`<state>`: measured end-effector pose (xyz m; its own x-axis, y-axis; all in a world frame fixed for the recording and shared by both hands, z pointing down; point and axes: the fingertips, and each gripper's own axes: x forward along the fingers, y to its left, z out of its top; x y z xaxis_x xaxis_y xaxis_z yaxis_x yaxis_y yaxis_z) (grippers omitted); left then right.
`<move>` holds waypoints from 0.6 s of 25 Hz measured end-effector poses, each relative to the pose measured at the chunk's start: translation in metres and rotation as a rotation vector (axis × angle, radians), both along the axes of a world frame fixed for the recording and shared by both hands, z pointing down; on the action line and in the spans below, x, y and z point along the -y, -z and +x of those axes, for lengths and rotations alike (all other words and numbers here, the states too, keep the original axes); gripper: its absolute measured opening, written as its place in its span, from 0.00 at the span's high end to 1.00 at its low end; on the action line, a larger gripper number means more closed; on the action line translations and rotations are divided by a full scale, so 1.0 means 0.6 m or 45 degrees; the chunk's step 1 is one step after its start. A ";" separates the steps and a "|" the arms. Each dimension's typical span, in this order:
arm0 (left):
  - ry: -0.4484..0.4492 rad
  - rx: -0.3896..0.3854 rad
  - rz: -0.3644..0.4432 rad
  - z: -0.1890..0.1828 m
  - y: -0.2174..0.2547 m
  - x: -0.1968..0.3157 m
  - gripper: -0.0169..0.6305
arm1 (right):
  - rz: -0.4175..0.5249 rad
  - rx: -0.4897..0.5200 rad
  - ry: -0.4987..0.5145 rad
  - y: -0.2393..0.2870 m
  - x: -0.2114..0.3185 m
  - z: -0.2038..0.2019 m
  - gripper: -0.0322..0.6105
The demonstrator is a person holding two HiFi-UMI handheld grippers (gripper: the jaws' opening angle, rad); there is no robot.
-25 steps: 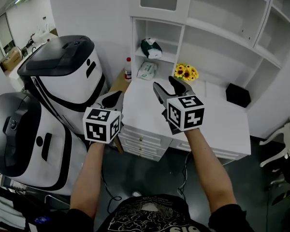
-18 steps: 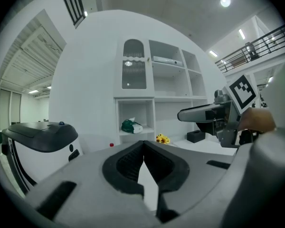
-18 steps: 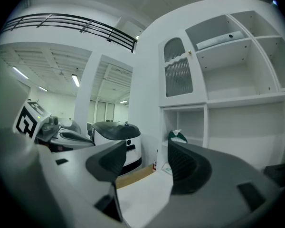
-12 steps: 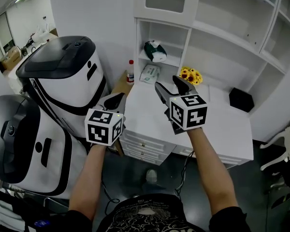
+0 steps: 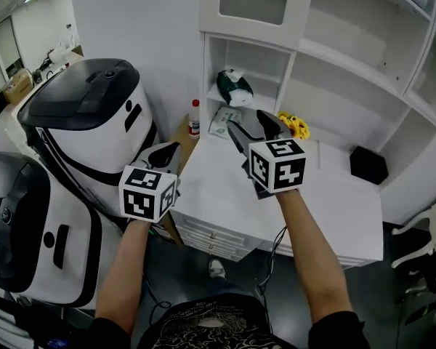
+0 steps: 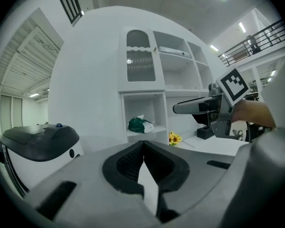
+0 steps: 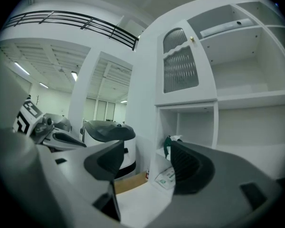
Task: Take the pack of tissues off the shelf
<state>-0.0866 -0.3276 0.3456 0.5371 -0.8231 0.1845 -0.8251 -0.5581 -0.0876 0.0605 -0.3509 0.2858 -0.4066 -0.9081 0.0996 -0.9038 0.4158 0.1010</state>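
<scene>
The left tool [image 5: 167, 152], jaws pressed together on nothing, hangs off the left edge of the counter [image 5: 334, 195], well apart from the cupboard. The pack of tissues [image 5: 235, 88] lies on the shelf [image 5: 265, 104] in the left cubby. Its long axis seems to run across the opening, though it is small here. The right tool [image 5: 248, 122] is nearer, with the pack ahead and above it. Its jaws are spread and empty. Since a second ago both tools have closed in on the cupboard, and the right jaws have just been opening.
</scene>
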 end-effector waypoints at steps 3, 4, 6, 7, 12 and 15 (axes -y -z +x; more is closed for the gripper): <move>0.003 0.006 0.000 0.012 0.001 0.047 0.96 | -0.010 -0.007 0.002 -0.003 0.050 0.012 0.50; 0.007 0.007 -0.003 0.015 0.001 0.062 0.96 | -0.016 -0.008 0.005 -0.004 0.067 0.015 0.50; 0.017 0.005 -0.009 0.020 0.002 0.091 0.96 | -0.030 -0.011 0.015 -0.007 0.099 0.018 0.50; 0.022 0.003 -0.011 0.022 0.002 0.104 0.96 | -0.037 -0.015 0.022 -0.008 0.114 0.018 0.50; 0.040 -0.005 -0.025 0.032 -0.002 0.159 0.96 | -0.070 -0.046 0.042 -0.020 0.179 0.025 0.49; 0.053 -0.007 -0.040 0.035 -0.010 0.184 0.96 | -0.090 -0.066 0.054 -0.028 0.212 0.028 0.48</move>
